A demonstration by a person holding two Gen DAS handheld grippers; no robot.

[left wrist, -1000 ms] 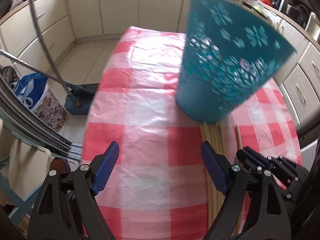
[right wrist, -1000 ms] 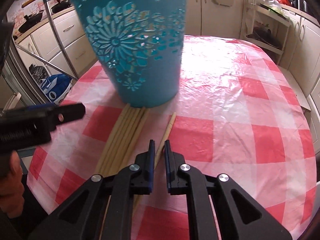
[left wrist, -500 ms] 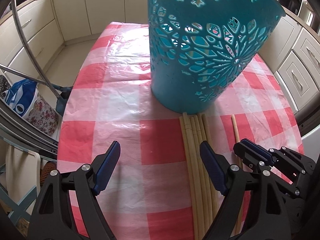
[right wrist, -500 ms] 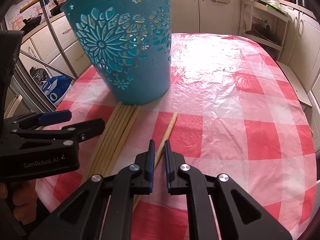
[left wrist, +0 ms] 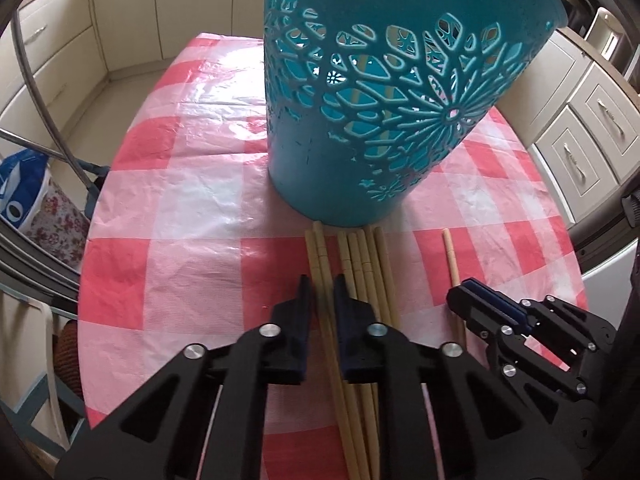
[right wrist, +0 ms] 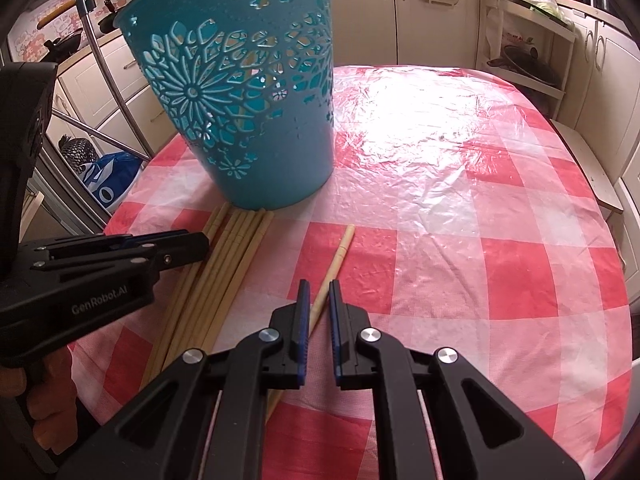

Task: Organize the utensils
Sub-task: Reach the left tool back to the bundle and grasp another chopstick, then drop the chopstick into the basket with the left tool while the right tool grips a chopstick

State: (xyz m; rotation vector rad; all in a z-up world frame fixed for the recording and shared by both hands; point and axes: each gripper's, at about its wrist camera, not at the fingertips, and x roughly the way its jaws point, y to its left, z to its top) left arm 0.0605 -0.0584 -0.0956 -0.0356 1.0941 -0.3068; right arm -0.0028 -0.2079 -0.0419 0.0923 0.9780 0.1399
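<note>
- While most of the pale wooden chopsticks still lie on the table, at least one stick shows through the cut-outs of the teal plastic basket with a floral lattice wall (left wrist: 384, 92), so the sorting looks barely started.
- Basket stands upright on the red-and-white checked plastic tablecloth (left wrist: 192, 208), its base just beyond the chopstick tips.
- Left gripper (left wrist: 322, 292): jaws pressed nearly together around the leftmost pair of chopsticks (left wrist: 318, 252), which sits slightly apart from the rest. Sticks run straight between the pads; looks like a pinch, though pad contact is not fully clear from the wrist view.
- Main bundle of chopsticks (left wrist: 366, 264) lies just right of that pair, side by side, tips touching or almost touching the basket base. Nothing grips it.
- Right gripper (right wrist: 318, 300): jaws drawn close with a narrow gap, the single stray chopstick (right wrist: 338, 256) running into that gap. Cannot tell whether the pads actually press on it or hover above.
- Stray stick lies well apart from the bundle, toward the right side.
- Judgement: left to do is lift the pinched pair, drop it into the basket, then the bundle and the stray.
- Risk, as I read it: thin round sticks may roll or slip out of a two-pad pinch during the lift.
</note>
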